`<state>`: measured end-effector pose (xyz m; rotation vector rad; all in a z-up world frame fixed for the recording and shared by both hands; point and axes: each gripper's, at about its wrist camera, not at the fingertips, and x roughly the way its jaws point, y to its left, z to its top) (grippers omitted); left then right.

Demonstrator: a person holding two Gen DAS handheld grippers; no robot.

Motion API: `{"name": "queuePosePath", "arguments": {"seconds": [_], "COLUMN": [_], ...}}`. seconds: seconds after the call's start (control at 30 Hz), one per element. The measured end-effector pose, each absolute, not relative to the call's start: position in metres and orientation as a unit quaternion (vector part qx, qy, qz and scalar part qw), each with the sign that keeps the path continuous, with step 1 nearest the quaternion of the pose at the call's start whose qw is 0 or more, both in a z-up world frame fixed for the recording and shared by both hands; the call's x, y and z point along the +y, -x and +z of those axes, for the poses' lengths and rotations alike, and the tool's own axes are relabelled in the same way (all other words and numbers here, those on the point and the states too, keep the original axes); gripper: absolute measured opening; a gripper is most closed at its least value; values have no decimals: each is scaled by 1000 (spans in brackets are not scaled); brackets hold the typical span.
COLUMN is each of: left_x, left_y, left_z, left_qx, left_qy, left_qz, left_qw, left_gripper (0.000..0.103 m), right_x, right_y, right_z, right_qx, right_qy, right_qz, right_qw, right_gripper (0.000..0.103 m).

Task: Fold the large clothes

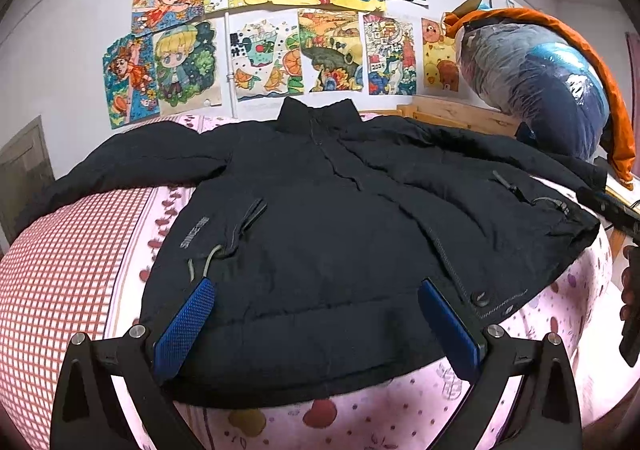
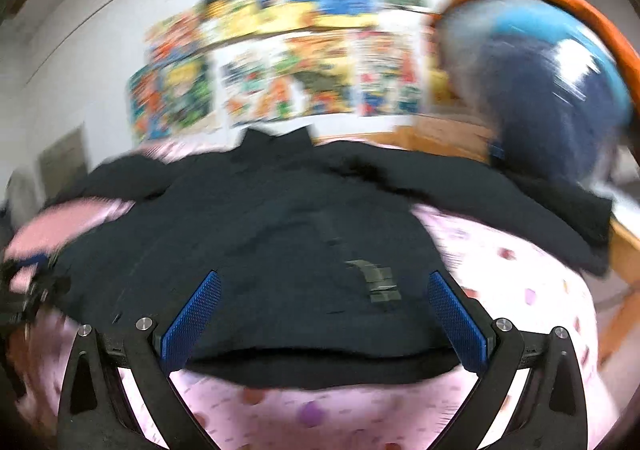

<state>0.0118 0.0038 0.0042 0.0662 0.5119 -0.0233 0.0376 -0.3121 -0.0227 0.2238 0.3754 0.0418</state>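
A large black padded jacket [image 1: 320,218] lies spread flat, front up, on a bed with pink patterned bedding [image 1: 360,418], its collar toward the wall and both sleeves out to the sides. My left gripper [image 1: 316,290] is open and empty, its blue pads [image 1: 184,330] hovering above the jacket's hem. In the blurred right wrist view the same jacket [image 2: 280,242] lies ahead, and my right gripper [image 2: 324,282] is open and empty over the hem on the jacket's right half. The left gripper [image 2: 28,290] shows at that view's left edge.
Colourful drawings [image 1: 280,30] cover the white wall behind the bed. A plastic-wrapped blue bundle with an orange cloth [image 1: 552,82] stands at the right by a wooden bed frame [image 1: 452,114]. A red-checked pillow area [image 1: 60,270] lies on the left.
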Motion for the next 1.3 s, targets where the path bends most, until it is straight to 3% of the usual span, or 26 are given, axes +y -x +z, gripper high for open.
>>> {"name": "queuePosePath", "arguments": {"seconds": [0.2,0.53,0.83,0.87,1.0,1.07,1.13,1.23,1.3], "left_x": [15,3,-34,-38,-49,-57,-65,-82,-94], "left_y": [-47,-127,-221,-234,-276,-299,-319,-343,-354], "left_z": [19,76,55,50,38,31,27,20,18], "left_qx": [315,364,407,405,403,403,406,415,419], "left_qy": [2,-59,-52,-45,-15,1,9,-5,-27], "left_qz": [-21,12,28,27,23,17,9,0,-12], "left_qw": [949,929,911,913,915,915,914,910,908], "left_gripper": [103,103,103,103,103,103,103,103,103], "right_x": [-379,-458,-484,-485,-490,-491,-491,-486,-477], "right_y": [-55,-85,-131,-137,-160,-168,-172,-171,-169], "right_z": [-43,-87,-103,-102,-95,-91,-89,-78,-62], "right_qx": [246,238,195,192,223,235,238,224,203], "right_qy": [-250,-428,-490,-497,-502,-498,-495,-476,-448], "right_qz": [-59,-82,-123,-131,-164,-179,-188,-194,-199], "right_qw": [935,868,841,836,820,815,815,828,848], "right_gripper": [102,102,100,97,66,47,21,7,5]}}
